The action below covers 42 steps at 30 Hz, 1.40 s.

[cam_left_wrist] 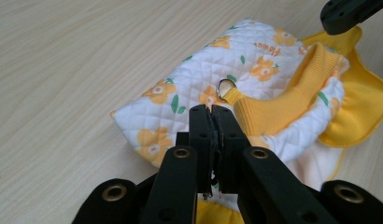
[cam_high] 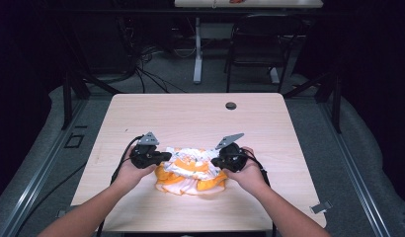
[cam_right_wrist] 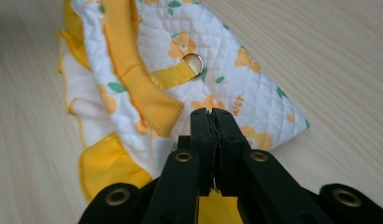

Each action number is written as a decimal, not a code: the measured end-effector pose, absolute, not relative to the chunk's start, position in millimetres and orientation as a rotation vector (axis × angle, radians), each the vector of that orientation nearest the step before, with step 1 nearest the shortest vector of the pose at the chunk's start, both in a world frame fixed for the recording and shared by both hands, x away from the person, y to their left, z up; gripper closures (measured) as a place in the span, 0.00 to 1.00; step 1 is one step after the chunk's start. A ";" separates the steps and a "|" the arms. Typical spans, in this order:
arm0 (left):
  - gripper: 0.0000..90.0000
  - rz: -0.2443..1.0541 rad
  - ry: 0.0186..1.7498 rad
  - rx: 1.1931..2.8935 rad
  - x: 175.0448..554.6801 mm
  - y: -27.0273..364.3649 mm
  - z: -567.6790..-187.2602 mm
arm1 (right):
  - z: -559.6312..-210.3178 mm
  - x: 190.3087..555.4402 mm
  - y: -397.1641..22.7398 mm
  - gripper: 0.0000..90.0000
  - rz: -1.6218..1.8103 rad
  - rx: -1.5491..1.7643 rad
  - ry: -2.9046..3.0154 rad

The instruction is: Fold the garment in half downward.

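Quilted white cloth printed with orange flowers is making up the small garment (cam_high: 191, 170), which is lying near the front edge of the table (cam_high: 200, 116), about midway between its left and right edges. Nearest the front edge, the person's two forearms are coming in, each hand wrapped around a gripper. The left gripper (cam_high: 163, 157) is sitting at the garment's left end and the right gripper (cam_high: 216, 162) at its right end, both pointing inward toward each other. In the left gripper view the two black jaws are standing pressed together, tips meeting just over the quilted cloth; whether a fold is pinched between them cannot be told. The right gripper view is showing the same: jaws closed tight over the garment's edge. Just past the jaws, a yellow ribbed band (cam_left_wrist: 292, 95) is lying across the quilting, and a yellow strap with a metal ring (cam_right_wrist: 193, 65) is resting flat on it. Farther back, a small round hole (cam_high: 230, 105) is sitting near the table's far edge.
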<state>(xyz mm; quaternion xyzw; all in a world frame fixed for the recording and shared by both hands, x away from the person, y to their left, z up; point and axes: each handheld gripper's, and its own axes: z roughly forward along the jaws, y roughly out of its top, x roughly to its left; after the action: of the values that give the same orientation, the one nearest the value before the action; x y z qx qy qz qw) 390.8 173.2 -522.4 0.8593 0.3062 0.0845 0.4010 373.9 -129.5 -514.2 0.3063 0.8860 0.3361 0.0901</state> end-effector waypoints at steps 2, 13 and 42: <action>0.99 0.200 0.775 2.181 391.4 169.2 -525.6 | -521.4 380.4 -125.2 0.98 0.999 0.928 2.637; 1.00 0.170 0.713 2.209 372.7 169.7 -525.2 | -528.8 369.2 -114.2 0.97 1.021 0.877 2.694; 0.99 0.114 0.672 2.293 340.6 179.7 -557.5 | -551.4 330.6 -112.5 0.97 1.020 0.820 2.808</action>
<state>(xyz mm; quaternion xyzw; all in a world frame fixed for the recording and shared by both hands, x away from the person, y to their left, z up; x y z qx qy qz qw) 340.6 179.7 -557.5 0.8920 0.2613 0.0443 0.3663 330.6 -112.5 -551.4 0.2645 0.9062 0.3290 0.0219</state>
